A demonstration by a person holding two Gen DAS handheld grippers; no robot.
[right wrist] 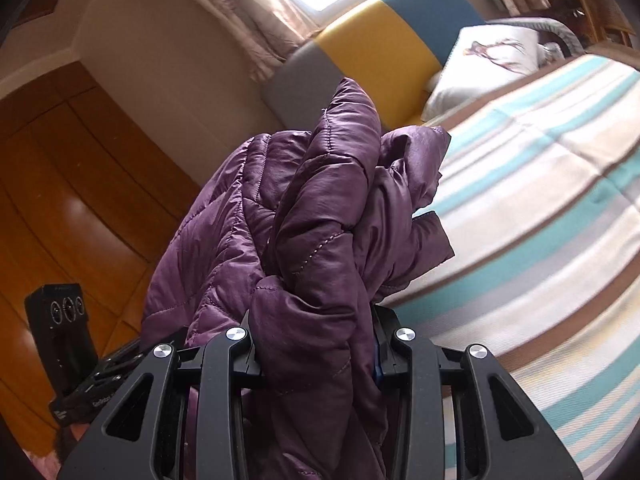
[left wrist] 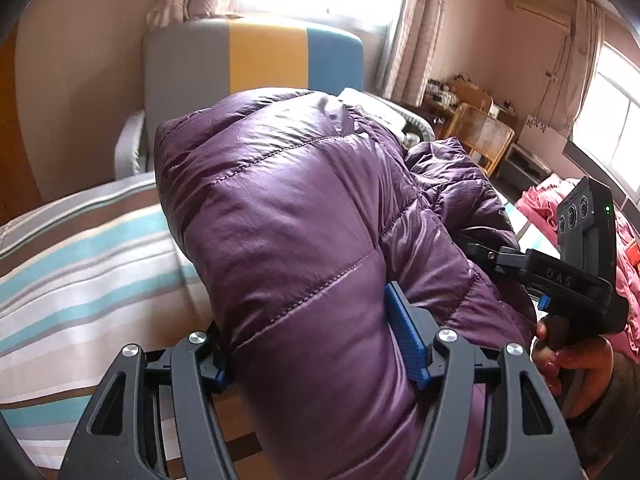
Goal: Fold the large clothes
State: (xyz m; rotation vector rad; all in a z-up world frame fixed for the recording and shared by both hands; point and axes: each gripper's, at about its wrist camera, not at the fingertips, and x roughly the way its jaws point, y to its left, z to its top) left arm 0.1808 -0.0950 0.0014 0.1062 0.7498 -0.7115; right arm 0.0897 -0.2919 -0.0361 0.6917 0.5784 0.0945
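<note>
Both the left claw (left wrist: pixel 316 344) and right claw (right wrist: pixel 318 344) are clenched on the purple puffer jacket (left wrist: pixel 288 216), bunched between their fingers.

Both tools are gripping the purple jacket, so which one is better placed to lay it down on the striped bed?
Probably the right tool: the striped bed lies open just beside its bunched purple jacket. The left tool holds a bulkier fold.

Purple jacket (right wrist: pixel 316 216) in right gripper (right wrist: pixel 320 354)
</note>
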